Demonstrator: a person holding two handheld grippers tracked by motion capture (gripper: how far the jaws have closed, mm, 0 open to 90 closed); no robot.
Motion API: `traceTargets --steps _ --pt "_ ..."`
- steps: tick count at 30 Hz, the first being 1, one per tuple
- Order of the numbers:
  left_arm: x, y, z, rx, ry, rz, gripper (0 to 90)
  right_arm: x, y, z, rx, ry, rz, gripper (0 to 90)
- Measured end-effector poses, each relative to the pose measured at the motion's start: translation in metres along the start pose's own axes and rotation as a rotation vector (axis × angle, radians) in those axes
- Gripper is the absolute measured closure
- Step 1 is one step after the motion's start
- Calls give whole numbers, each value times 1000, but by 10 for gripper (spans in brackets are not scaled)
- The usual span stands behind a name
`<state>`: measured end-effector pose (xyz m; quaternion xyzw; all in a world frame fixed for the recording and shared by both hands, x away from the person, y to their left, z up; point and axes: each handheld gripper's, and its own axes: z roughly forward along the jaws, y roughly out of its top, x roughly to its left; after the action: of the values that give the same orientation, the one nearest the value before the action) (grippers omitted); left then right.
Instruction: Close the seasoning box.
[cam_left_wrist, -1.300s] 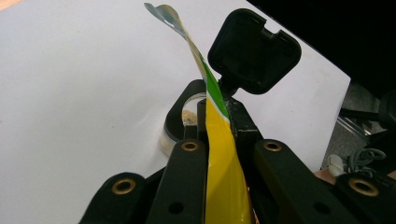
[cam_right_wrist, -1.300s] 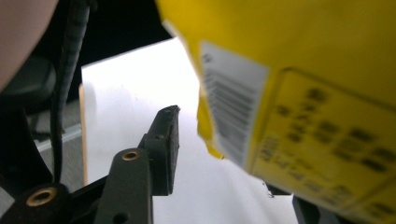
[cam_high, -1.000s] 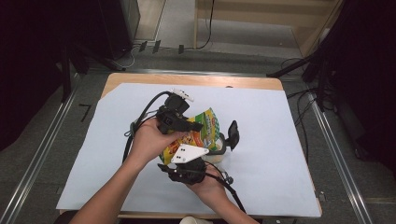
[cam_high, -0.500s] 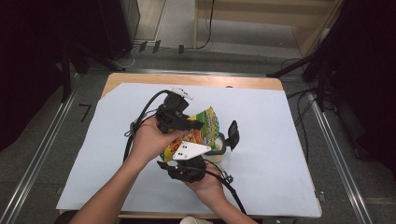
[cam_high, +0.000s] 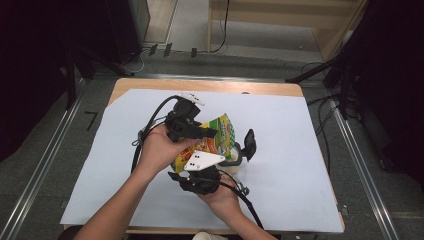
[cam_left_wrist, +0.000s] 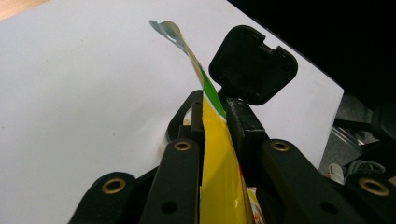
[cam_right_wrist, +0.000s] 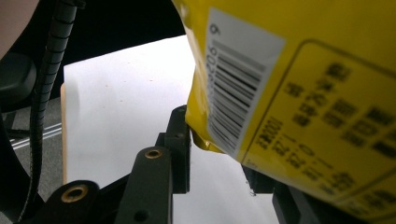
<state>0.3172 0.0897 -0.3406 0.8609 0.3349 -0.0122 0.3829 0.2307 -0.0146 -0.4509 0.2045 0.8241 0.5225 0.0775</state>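
The left hand-held gripper (cam_left_wrist: 215, 121) has just been letting its jaws out a little, yet the top edge of the yellow snack bag (cam_high: 212, 142) sits between them, and in the left gripper view the jaws stand close on either side of the thin foil (cam_left_wrist: 219, 158), seemingly pressing on it (the grip looks slackened rather than dropped). Against the high view of a second ago, both hands and the bag sit where they were, held just above the middle of the desk. The right hand-held gripper (cam_high: 239, 156) has not altered: its jaws stand part-way apart around the bag's lower end, and in the right gripper view the barcode corner (cam_right_wrist: 233, 107) lies against the left jaw while the other jaw is mostly hidden behind the packet, so I judge it clamped on the bag. My reading is that the work is a two-handed pull or re-grip at the bag's sealed top, and that the loosening at the left is a small adjustment of purchase before the next tug. The desk (cam_high: 210, 86) is a wooden top covered by a large white paper sheet (cam_high: 300, 150); grey floor, metal rails (cam_high: 37, 170), cables and dark equipment surround it.
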Motion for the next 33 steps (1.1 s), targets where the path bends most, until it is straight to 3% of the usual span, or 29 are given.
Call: traceTargets --steps 33 --pt "2 0 0 5 -17 -5 810 1 0 0 5 2 4 684"
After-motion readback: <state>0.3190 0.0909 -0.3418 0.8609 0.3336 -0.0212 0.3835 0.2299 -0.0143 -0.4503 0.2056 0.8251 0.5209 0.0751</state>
